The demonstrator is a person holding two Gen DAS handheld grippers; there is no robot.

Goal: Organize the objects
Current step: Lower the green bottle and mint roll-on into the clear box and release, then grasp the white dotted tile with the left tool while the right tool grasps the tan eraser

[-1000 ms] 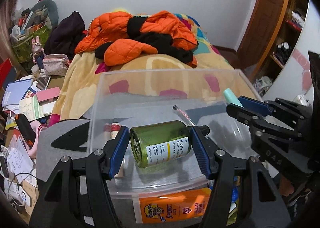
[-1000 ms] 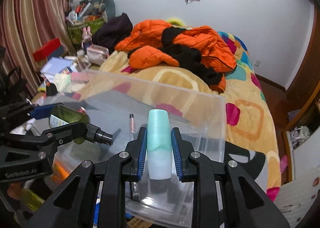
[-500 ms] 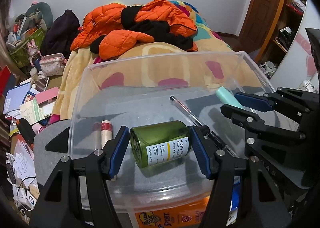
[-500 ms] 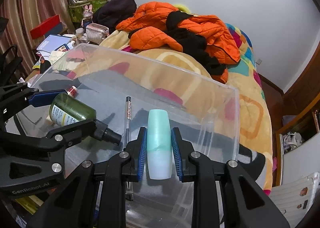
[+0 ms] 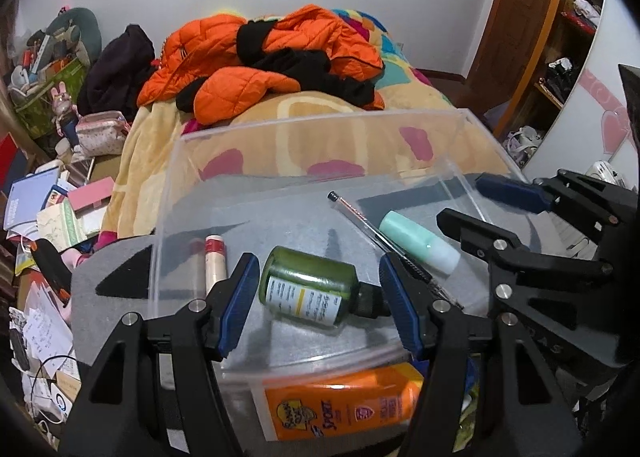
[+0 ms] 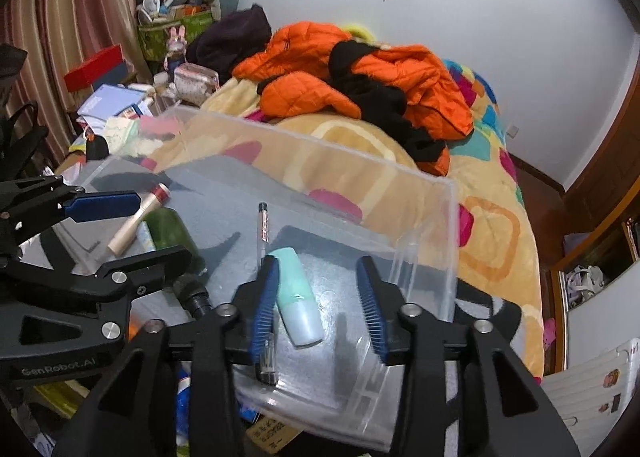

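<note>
A clear plastic bin (image 5: pixel 304 125) (image 6: pixel 448 217) stands in front of the bed. A green bottle (image 5: pixel 308 291) (image 6: pixel 172 231) with a black cap lies on the bin floor between my open left gripper's fingers, free of both pads. My left gripper (image 5: pixel 320 303) also shows in the right wrist view (image 6: pixel 132 227). A mint-green tube (image 6: pixel 298 299) (image 5: pixel 420 243) lies on the bin floor between the open fingers of my right gripper (image 6: pixel 320 305), leaning near its left pad. A pen (image 5: pixel 376 235) (image 6: pixel 262 233) and a cream tube with a red cap (image 5: pixel 214 259) (image 6: pixel 138 217) also lie in the bin.
An orange sunscreen bottle (image 5: pixel 344 405) lies under the bin's near edge. Orange and black jackets (image 5: pixel 272 57) are piled on the yellow patterned bed (image 6: pixel 492 233). Papers, boxes and a pouch (image 5: pixel 100 133) clutter the left side. A wooden door (image 5: pixel 516 25) stands at the right.
Both grippers have opened. The green bottle has dropped from the left gripper onto the bin floor, and the mint tube has dropped from the right gripper beside the pen.
</note>
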